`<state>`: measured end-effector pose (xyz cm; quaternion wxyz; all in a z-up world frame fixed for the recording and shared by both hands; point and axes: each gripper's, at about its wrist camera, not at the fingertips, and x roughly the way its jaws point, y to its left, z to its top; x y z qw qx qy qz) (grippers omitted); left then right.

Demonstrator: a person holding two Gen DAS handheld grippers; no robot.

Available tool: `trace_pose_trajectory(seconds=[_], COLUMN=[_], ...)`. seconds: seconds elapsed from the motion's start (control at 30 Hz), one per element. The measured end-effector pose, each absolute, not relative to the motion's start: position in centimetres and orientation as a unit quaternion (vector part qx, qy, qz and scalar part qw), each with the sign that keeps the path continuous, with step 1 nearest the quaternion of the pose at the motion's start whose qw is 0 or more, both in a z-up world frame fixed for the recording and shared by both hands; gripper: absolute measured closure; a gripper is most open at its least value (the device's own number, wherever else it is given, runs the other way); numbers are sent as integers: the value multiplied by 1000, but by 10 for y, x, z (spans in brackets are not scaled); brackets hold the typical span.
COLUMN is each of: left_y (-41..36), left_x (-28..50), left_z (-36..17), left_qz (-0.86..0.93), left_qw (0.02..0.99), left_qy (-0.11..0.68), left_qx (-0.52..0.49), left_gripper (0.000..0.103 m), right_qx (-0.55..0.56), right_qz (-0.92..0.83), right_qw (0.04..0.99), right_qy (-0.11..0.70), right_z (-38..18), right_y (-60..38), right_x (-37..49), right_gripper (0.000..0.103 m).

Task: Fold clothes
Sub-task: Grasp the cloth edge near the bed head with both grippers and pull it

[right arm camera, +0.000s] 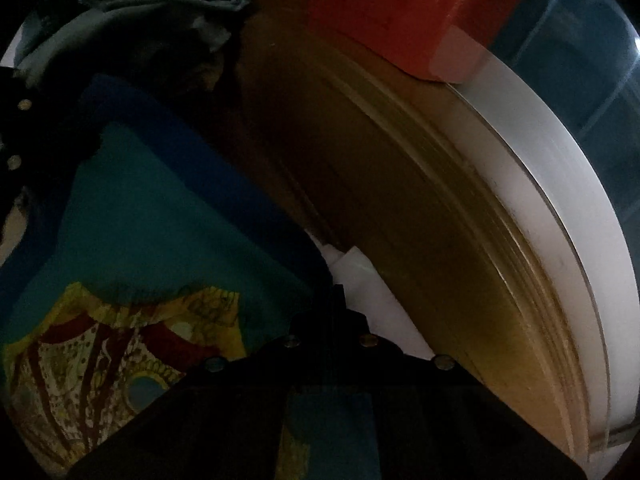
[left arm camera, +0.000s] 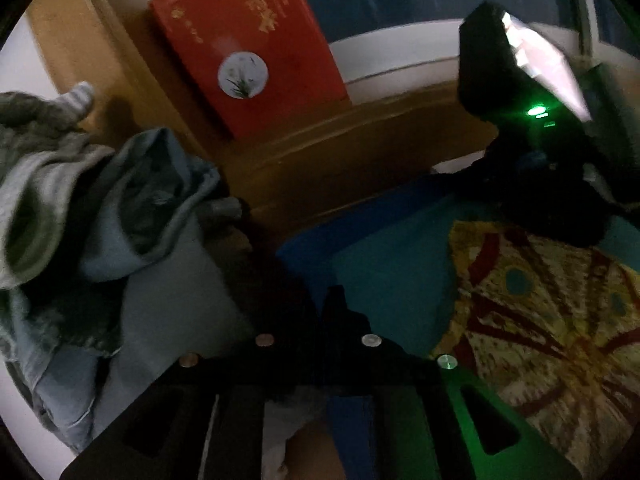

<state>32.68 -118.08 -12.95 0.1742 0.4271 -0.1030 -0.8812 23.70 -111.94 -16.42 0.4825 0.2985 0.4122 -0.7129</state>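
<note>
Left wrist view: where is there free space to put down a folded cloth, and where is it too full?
Free: the brown wooden surface between the red box and the teal patterned garment. Crowded: the left side, under the heap of grey-blue clothes; on the right, the right gripper is over the garment.

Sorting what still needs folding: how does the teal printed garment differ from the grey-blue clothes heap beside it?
The teal printed garment lies spread fairly flat; the grey-blue clothes heap is crumpled and piled up. The garment is bright teal with a yellow and red pattern; the heap is muted grey, blue and striped. The garment looks like one piece; the heap holds several. Both lie by the wooden ledge.
</note>
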Motion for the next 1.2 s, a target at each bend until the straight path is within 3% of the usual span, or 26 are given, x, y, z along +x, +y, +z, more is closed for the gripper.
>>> trace_pose_trajectory(seconds=[0.17,0.27,0.33,0.4,0.5,0.57,0.63,0.7,0.9,1.1,1.2], left_y=[-1173,-1164,-1160,-1163,-1168,-1173,-1176,-1175,-1161,-1155,-1156], left_x=[365,392,405,417,442,454,468,481,494,516,530], left_z=[-110,-102,-103,-108,-118,-124,-128,-127,-127,-137,-137], left_qz=[-891,-898,-897,-889,-877,-870,-866,-868,-872,-863,-859], left_qw=[148,124,107,100,111,106,94,75,62,87,80], left_qy=[-65,-35,2,40,96,144,192,221,217,209,222], left_qx=[423,421,429,445,458,459,453,439,434,452,455], left_gripper=[86,81,81,81,81,81,81,81,81,81,81], right_qx=[314,311,300,278,258,273,288,304,320,347,373], right_qz=[-720,-731,-740,-750,-742,-701,-655,-616,-629,-742,-740], right_qw=[476,478,483,487,508,540,570,592,572,506,518], right_qy=[395,375,359,350,353,378,403,421,418,269,211], right_z=[-155,-132,-114,-97,-82,-94,-107,-121,-158,-141,-115], right_y=[-1117,-1108,-1100,-1092,-1088,-1092,-1096,-1103,-1159,-1184,-1155], right_x=[233,234,238,248,268,288,308,329,331,287,284], right_gripper=[101,89,59,44,45,57,79,83,84,83,83])
